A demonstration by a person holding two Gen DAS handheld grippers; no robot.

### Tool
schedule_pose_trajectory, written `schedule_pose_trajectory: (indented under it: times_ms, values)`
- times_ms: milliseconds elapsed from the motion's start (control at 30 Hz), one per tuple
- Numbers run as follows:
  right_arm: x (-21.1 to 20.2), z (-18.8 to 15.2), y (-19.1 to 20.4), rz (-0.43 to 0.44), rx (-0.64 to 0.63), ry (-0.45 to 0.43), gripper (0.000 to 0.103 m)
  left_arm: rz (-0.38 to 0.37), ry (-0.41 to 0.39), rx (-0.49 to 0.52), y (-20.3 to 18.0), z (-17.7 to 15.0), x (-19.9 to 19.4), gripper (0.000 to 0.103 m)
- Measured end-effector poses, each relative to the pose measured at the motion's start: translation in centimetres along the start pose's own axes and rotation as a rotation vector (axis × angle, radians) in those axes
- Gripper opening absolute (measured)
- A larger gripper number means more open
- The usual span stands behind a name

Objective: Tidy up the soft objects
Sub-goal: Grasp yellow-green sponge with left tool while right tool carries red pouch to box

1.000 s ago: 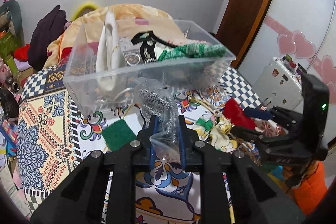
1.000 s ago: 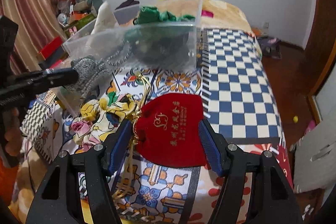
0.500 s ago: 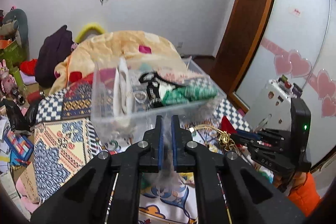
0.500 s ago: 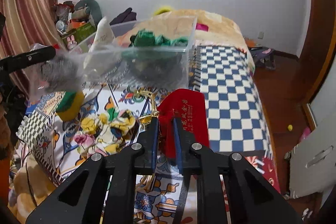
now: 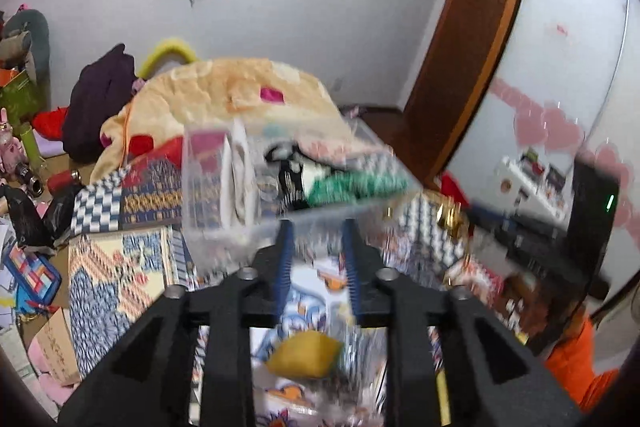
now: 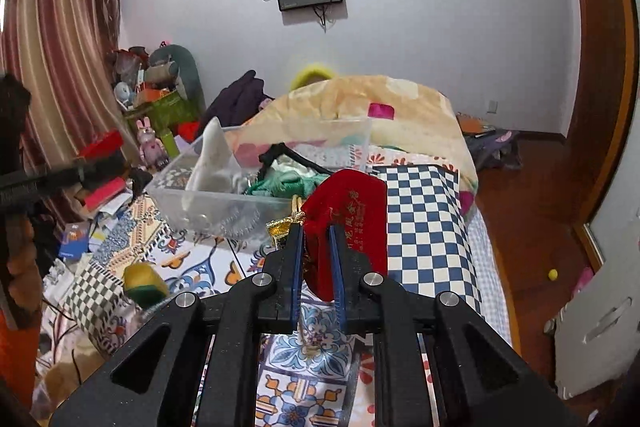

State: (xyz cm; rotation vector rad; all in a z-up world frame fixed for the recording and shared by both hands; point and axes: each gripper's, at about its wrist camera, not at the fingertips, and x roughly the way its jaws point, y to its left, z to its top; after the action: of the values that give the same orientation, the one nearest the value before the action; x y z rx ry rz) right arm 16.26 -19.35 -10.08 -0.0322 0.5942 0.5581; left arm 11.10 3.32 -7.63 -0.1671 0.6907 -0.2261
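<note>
On the bed (image 6: pixel 420 211), the biggest change is on your right: a second ago the right gripper (image 6: pixel 316 231) stood open around the red pouch (image 6: pixel 352 211) lying on the cover. Now its jaws are clamped on the pouch and it hangs lifted near the bed's middle, just short of the clear bin (image 6: pixel 224 199). That item looks ready to go in.

Your left gripper (image 5: pixel 316 227), which was pinching a plastic bag, now has its jaws apart with nothing between them. A yellow-green lump (image 5: pixel 304 355) shows below it over the cover. The blur hides the bag, so check whether it reached the bin.

The bin, toward the bed's far end, holds a white cloth (image 6: pixel 212 155), a green knit (image 6: pixel 284 183) and a black-strapped piece (image 6: pixel 276 153).
</note>
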Motion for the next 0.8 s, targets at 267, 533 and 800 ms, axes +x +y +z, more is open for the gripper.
schedule_pose_trajectory:
  times_ms: [267, 533, 800]
  values:
    - [0.2, -0.5, 0.3, 0.002, -0.004, 0.012, 0.012, 0.107, 0.109, 0.090, -1.2, -5.3, 1.8, 0.062]
    - [0.3, -0.3, 0.9, 0.015, -0.013, 0.012, 0.012, 0.049, 0.162, -0.065, 2.5, -7.2, 4.0, 0.029]
    - [0.1, 1.8, 1.8, 0.042, -0.028, -0.046, 0.012, 0.076, 0.070, -0.057, 2.3, -5.1, 2.3, 0.026]
